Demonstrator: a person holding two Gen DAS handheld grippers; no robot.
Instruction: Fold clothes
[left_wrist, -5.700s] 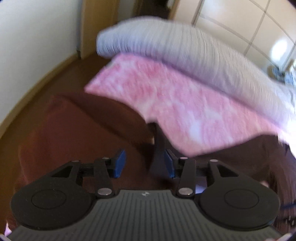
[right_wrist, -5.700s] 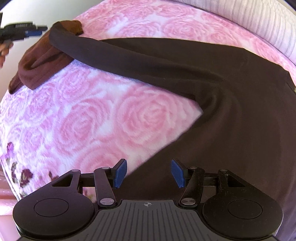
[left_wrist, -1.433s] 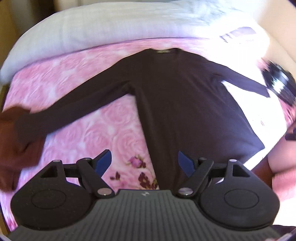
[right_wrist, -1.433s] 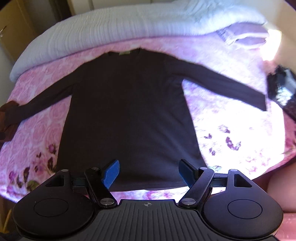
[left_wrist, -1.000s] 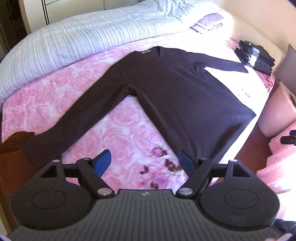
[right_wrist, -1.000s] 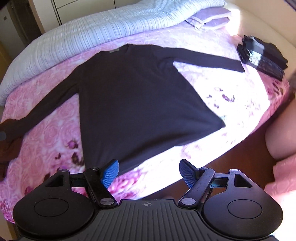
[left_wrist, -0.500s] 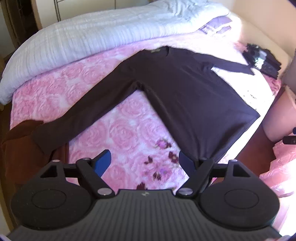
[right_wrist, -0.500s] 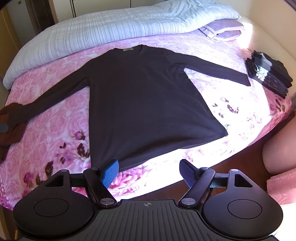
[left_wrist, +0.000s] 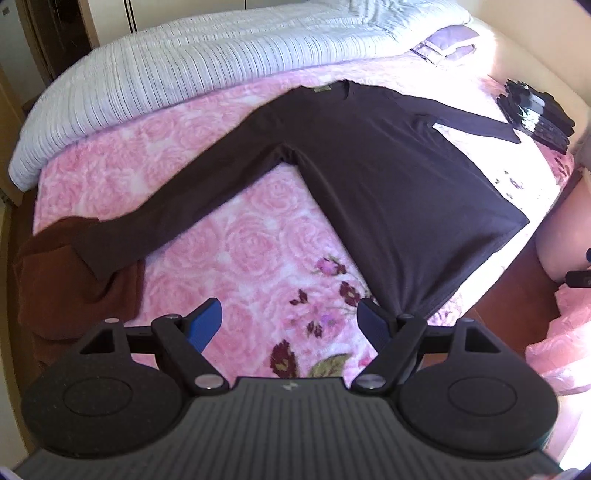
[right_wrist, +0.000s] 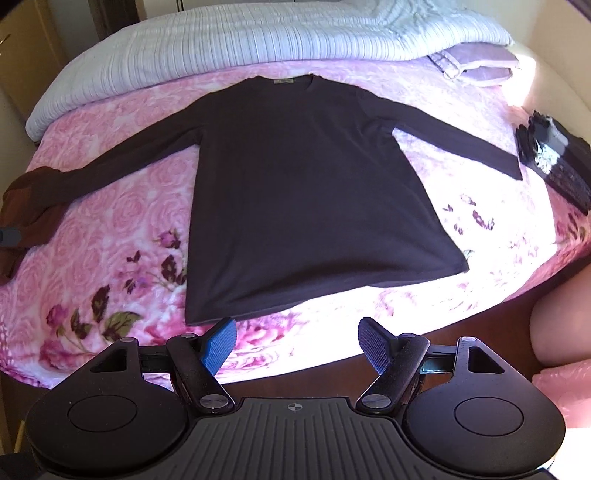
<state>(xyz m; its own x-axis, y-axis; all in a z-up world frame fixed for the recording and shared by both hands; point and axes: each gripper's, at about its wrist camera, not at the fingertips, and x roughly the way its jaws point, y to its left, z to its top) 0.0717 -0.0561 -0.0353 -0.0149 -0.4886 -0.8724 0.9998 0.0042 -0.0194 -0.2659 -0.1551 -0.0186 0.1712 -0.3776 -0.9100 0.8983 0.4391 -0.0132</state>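
A dark long-sleeved shirt lies flat on the pink rose-patterned bed cover, both sleeves spread out and the neck toward the far side. My left gripper hovers open above the cover near the shirt's lower left hem corner, nothing between its blue pads. My right gripper hangs open over the bed's near edge, just below the hem, holding nothing.
A brown garment lies under the left sleeve's cuff at the bed's left edge. A folded dark pile sits at the right edge. A white striped duvet and a lilac pillow lie at the far side.
Both views have rolled and shifted slightly, so the shirt now sits squarer and more centred in the right wrist view. Both grippers stay open and the shirt has not moved.
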